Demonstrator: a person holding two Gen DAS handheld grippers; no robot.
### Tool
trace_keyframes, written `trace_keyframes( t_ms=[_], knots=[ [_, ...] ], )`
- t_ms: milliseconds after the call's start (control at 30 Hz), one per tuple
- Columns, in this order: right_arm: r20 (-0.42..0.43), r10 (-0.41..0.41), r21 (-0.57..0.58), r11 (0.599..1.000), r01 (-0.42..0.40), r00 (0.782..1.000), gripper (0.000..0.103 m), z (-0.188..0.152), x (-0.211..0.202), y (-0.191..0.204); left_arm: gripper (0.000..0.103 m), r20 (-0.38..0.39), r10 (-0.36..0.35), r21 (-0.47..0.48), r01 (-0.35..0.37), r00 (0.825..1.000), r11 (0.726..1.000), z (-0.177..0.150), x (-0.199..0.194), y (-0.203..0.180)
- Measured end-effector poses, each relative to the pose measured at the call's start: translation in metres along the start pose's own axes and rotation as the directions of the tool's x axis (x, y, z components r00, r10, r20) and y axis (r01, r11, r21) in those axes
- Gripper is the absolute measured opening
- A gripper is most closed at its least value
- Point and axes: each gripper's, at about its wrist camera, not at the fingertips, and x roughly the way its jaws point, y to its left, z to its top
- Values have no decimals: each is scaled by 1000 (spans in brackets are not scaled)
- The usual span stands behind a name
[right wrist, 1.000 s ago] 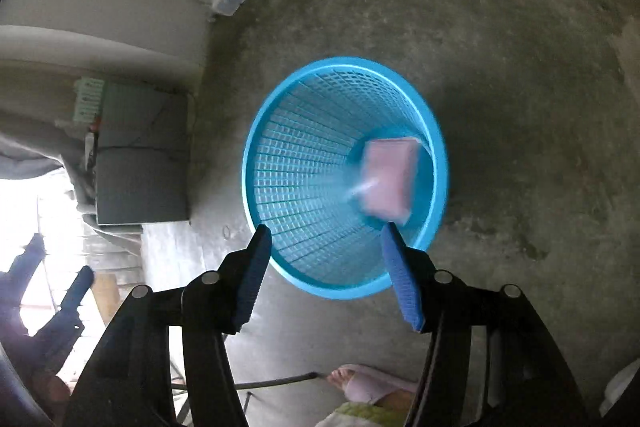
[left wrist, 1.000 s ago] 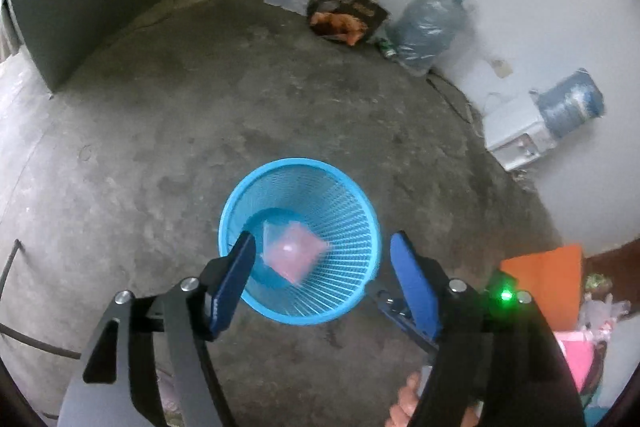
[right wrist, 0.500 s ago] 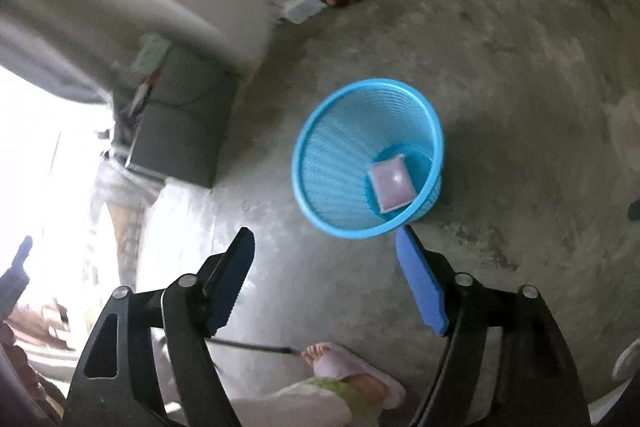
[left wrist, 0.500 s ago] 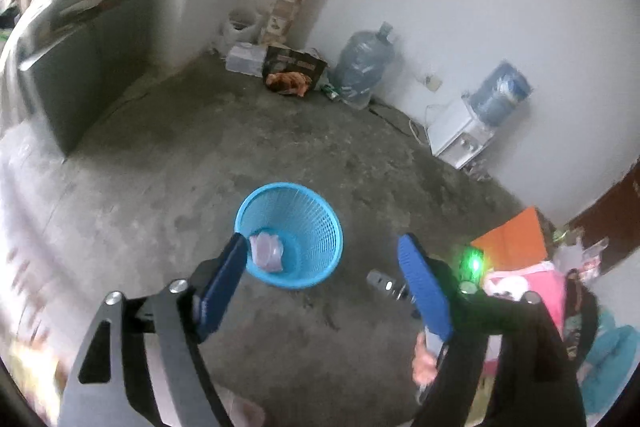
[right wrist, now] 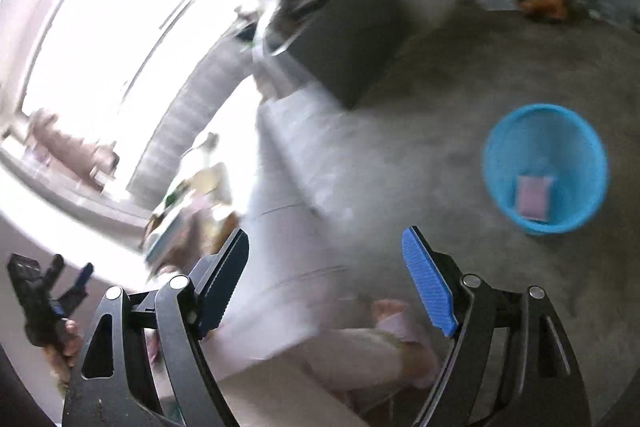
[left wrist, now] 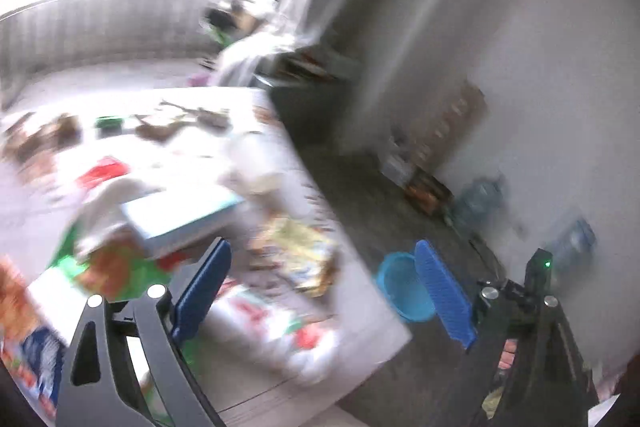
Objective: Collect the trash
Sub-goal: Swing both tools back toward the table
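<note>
The litter that matters next lies ahead of and below the left claw (left wrist: pixel 320 291): a white worktop (left wrist: pixel 360 291) strewn with wrappers (left wrist: pixel 296 259), packets and a pale flat box (left wrist: pixel 180 215), all smeared by blur so that no single piece can be picked out with certainty. The left claw's jaws are opening with nothing between them, and by this view it looks the nearer of the two to the pile; the flat box lies with its long side running across the claw's line, slightly up to the right. The right claw (right wrist: pixel 324 279) is also opening and bare, and in its view the worktop's edge and side fill the middle. The blue basket (right wrist: pixel 500 131) stands on the concrete floor (right wrist: pixel 400 167), to the right of that claw and well apart from the worktop. In it lies one pink packet (right wrist: pixel 534 197) at the bottom, and nothing else can be seen inside.
</note>
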Motion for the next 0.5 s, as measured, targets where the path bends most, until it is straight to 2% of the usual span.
trace_keyframes(
  t_ms=[100, 267, 333, 500],
  knots=[
    [-57, 43, -54, 997, -46, 997, 75, 0, 26, 33, 91, 42, 48, -32, -47, 998, 998, -20, -26, 27],
    [-167, 77, -115, 989, -97, 983, 75, -12, 59, 80, 91, 94, 80, -58, -75, 992, 996, -40, -33, 51],
    [-192, 82, -122, 987, -107, 978, 75, -14, 70, 93, 91, 94, 82, -57, -77, 992, 995, -37, -28, 57],
    [-221, 8, -191, 980, -51, 975, 75, -13, 95, 123, 91, 59, 79, -6, -79, 995, 997, -13, -18, 73]
  ],
)
